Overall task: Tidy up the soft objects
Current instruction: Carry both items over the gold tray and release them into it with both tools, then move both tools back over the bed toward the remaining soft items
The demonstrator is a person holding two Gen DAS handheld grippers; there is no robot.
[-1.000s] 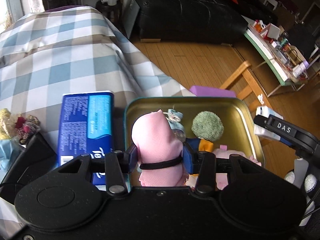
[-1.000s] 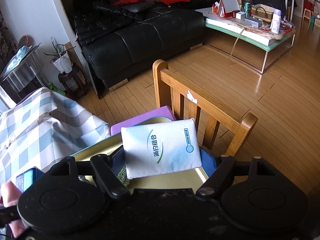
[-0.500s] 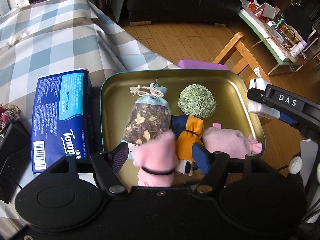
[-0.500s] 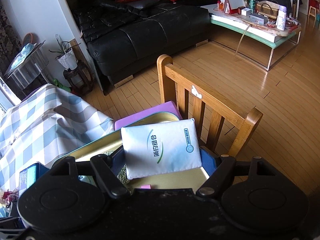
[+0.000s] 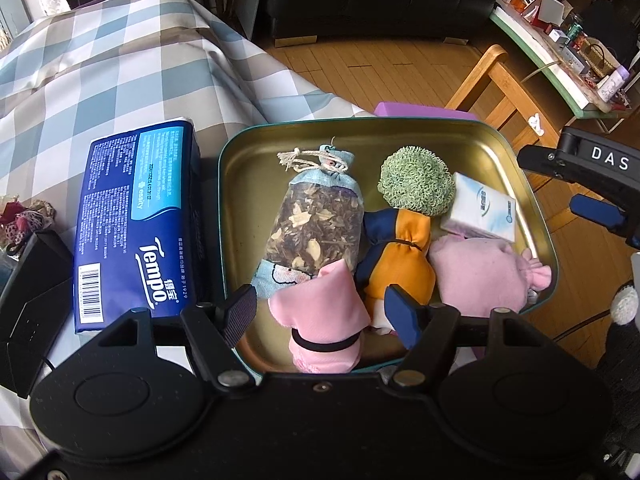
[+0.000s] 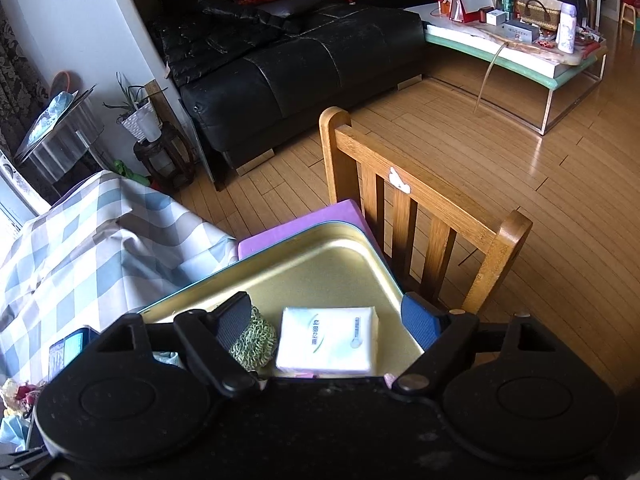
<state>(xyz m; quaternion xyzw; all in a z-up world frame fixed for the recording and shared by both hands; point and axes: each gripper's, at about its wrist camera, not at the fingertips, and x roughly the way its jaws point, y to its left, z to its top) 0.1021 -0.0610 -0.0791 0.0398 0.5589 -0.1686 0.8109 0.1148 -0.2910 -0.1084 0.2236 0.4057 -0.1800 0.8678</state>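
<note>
A gold tin tray (image 5: 516,168) holds a herb sachet (image 5: 316,216), a green ball (image 5: 416,184), a blue-and-orange pouch (image 5: 404,248) and a large pink pouch (image 5: 480,272). My left gripper (image 5: 320,314) stands open over the tray's near edge. A small pink pouch (image 5: 320,312) with a black band lies loose between its fingers. The white tissue pack (image 6: 328,340) rests in the tray (image 6: 320,264) beside the green ball (image 6: 256,344). Above it, my right gripper (image 6: 328,320) has its jaws opening, and the pads are clear of the pack.
A blue Tempo tissue pack (image 5: 136,220) lies left of the tray on the checked cloth (image 5: 100,60). A black box (image 5: 32,280) sits at far left. A purple block (image 6: 304,224) and a wooden chair (image 6: 424,208) stand behind the tray.
The left gripper opened and let the small pink pouch down into the tray. The right gripper released the white tissue pack, which dropped into the tray next to the green ball.
</note>
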